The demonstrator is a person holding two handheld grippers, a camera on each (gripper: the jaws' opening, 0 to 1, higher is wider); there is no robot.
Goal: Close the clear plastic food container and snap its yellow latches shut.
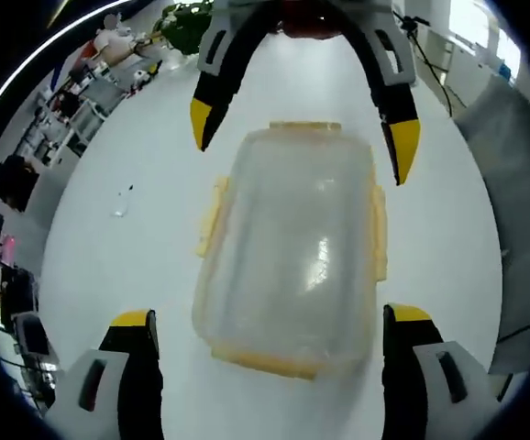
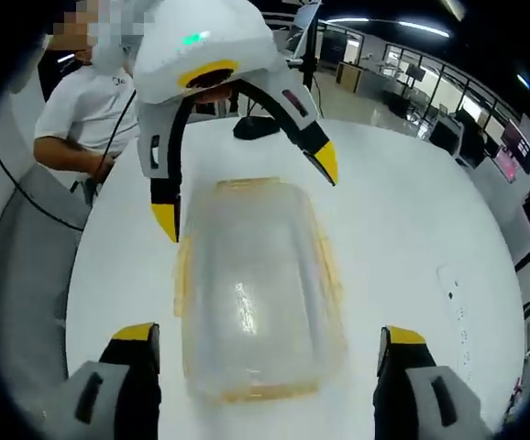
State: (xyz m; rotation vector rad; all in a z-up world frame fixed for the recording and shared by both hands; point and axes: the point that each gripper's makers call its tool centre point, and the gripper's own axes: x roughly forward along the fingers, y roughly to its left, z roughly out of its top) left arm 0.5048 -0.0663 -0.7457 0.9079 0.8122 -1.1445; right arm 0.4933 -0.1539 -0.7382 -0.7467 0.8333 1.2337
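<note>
The clear container [image 1: 291, 261] with its lid on lies on the white table [image 1: 137, 266] between your two grippers, yellow latches [image 1: 212, 215] along its sides. Your left gripper [image 1: 270, 323] is wide open around one end, touching nothing. Your right gripper [image 2: 263, 336] is also open, empty. Behind are office desks [image 2: 448, 128] and a seated person [image 2: 91, 110].

Bright overhead light, glare (right view blurred).
</note>
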